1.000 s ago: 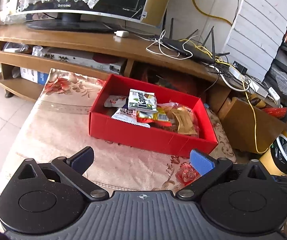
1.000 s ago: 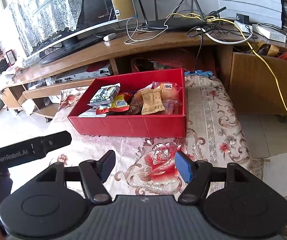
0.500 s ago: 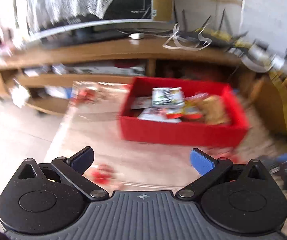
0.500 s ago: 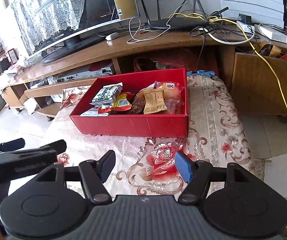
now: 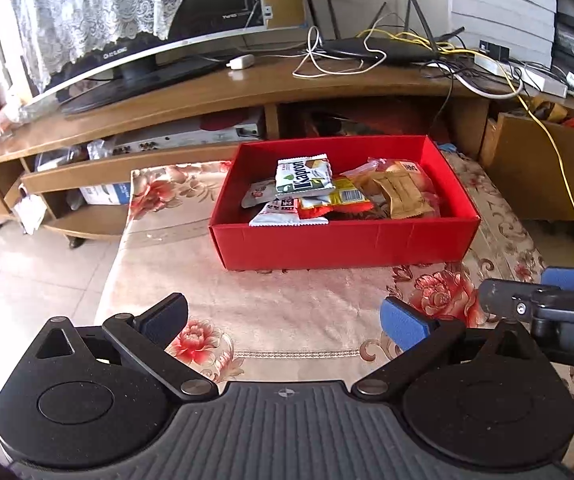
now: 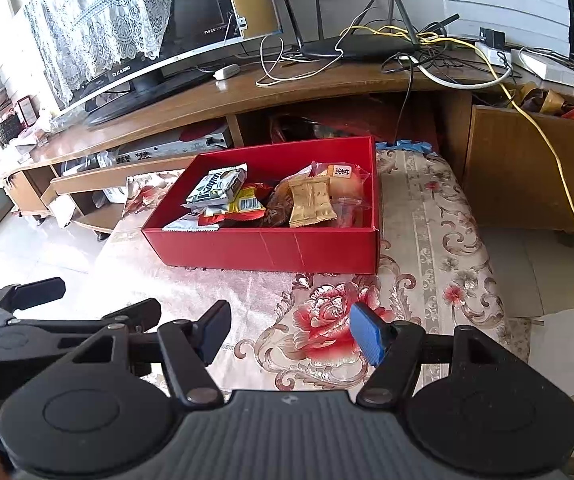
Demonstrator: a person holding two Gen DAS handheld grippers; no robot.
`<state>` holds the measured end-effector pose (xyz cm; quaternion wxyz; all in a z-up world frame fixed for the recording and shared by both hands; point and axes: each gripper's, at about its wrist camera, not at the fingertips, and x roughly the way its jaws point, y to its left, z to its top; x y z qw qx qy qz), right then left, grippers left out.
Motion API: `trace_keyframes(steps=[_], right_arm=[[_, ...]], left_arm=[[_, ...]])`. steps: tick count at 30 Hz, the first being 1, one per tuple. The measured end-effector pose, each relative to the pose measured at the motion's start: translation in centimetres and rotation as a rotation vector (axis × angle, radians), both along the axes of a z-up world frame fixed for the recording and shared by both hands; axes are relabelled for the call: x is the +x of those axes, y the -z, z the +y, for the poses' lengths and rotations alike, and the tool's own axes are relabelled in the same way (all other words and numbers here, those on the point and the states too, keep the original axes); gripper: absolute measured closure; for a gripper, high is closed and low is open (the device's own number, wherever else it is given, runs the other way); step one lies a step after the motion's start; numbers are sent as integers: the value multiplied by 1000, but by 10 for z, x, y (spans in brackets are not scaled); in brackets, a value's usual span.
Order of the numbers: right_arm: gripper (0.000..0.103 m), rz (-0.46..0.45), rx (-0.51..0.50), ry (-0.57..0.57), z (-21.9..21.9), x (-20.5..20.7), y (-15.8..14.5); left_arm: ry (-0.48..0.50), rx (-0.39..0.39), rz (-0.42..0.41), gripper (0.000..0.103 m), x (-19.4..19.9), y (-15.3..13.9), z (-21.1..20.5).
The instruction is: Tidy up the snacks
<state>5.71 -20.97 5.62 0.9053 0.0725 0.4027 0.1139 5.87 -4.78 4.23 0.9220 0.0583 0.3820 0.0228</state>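
Nearest, the left gripper [image 5: 283,322] and the right gripper [image 6: 291,334] both hang released and empty above the floral pink-and-cream cloth [image 5: 287,308], side by side, jaws spread wide. Beyond them, well apart from either claw, the shallow red cardboard box [image 5: 343,240] sits on the cloth, holding the heap of snacks. On top lies a green-and-white packet [image 5: 305,176] printed "Kapron" or similar; the lettering is hard to read. Beside it are a yellow barcoded wrapper [image 5: 349,196], a gold foil sachet [image 6: 311,202] and a clear bag with a Chinese label [image 6: 341,172]. Behind stands the wooden TV stand [image 5: 247,88] with a black router [image 6: 351,46].
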Motion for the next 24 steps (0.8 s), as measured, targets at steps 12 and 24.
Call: trace_keyframes(steps=[12,24], right_arm=[[37,25,-17,-6,2,0,4],[33,29,-17,-10,3,0,5]], left_arm=[[-15,-12,17,0,0,2,1],[-40,-43,34,0,1,2,6]])
